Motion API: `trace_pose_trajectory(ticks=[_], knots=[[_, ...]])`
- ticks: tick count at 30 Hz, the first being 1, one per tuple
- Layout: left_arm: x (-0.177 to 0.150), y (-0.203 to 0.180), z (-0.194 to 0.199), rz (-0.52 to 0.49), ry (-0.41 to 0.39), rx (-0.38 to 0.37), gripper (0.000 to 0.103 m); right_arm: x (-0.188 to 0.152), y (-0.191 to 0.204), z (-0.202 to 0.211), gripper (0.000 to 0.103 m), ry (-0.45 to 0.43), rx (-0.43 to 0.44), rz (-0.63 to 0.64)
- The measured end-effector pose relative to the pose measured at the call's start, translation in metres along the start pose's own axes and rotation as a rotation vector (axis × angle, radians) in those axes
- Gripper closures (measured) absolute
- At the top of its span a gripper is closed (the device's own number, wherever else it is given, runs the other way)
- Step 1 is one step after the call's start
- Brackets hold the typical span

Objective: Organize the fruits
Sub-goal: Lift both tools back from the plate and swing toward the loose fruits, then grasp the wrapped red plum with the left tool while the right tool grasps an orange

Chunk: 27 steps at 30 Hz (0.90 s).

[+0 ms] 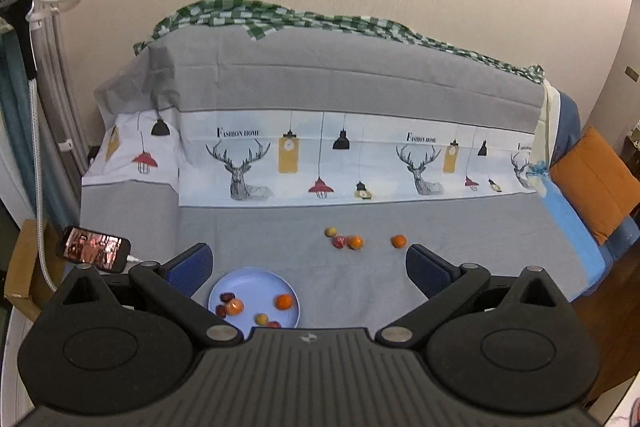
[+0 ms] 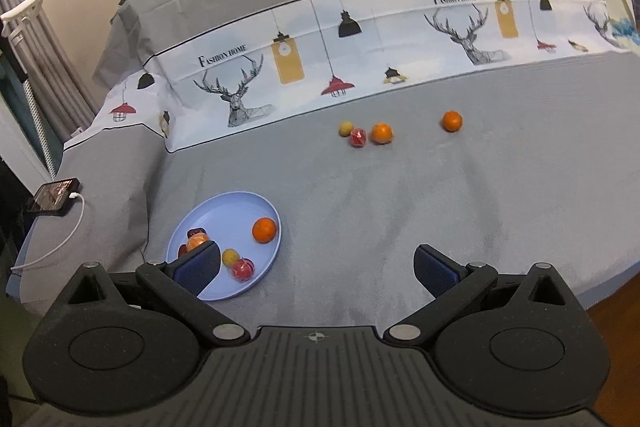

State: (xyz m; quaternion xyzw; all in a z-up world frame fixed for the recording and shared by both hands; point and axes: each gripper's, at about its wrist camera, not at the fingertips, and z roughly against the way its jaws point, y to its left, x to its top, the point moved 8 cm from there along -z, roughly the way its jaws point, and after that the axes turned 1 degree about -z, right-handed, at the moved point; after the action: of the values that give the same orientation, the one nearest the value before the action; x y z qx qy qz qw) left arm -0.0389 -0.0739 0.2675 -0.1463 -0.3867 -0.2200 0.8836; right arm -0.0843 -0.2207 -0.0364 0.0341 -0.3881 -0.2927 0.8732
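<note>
A light blue plate lies on the grey bed cover and holds several small fruits, among them an orange. Farther off lie a yellow fruit, a red fruit and an orange close together. A lone orange lies to their right. My left gripper is open and empty above the plate's near side. My right gripper is open and empty, right of the plate.
A phone on a white cable lies at the bed's left edge. A printed sheet with deer and lamps covers the raised back. An orange cushion sits at the far right. A clothes steamer pole stands left.
</note>
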Motion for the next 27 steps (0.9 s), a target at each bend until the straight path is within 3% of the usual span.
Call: trace_pose_trajectory(ticks=[8,14,18,21,24,27], knots=[[0.007,-0.004,-0.017,-0.032,0.006,0.026,0.0,0.006,-0.019,-0.008,0.001,-0.005,-0.025,-0.039],[0.012,-0.022,-0.055,-0.075,0.023,0.031,0.0,0.015,-0.035,-0.019,0.001,-0.028,-0.055,-0.05],[0.002,-0.04,-0.115,-0.181,0.097,0.037,0.0,0.027,-0.054,-0.031,0.001,-0.063,-0.091,-0.053],[-0.016,-0.052,-0.181,-0.242,0.194,-0.021,0.0,0.041,-0.073,-0.044,0.001,-0.11,-0.121,-0.058],[-0.04,-0.057,-0.255,-0.261,0.256,-0.043,0.0,0.055,-0.095,-0.065,0.001,-0.147,-0.152,-0.063],[-0.06,-0.059,-0.331,-0.252,0.273,-0.006,0.0,0.069,-0.117,-0.094,0.001,-0.172,-0.183,-0.058]])
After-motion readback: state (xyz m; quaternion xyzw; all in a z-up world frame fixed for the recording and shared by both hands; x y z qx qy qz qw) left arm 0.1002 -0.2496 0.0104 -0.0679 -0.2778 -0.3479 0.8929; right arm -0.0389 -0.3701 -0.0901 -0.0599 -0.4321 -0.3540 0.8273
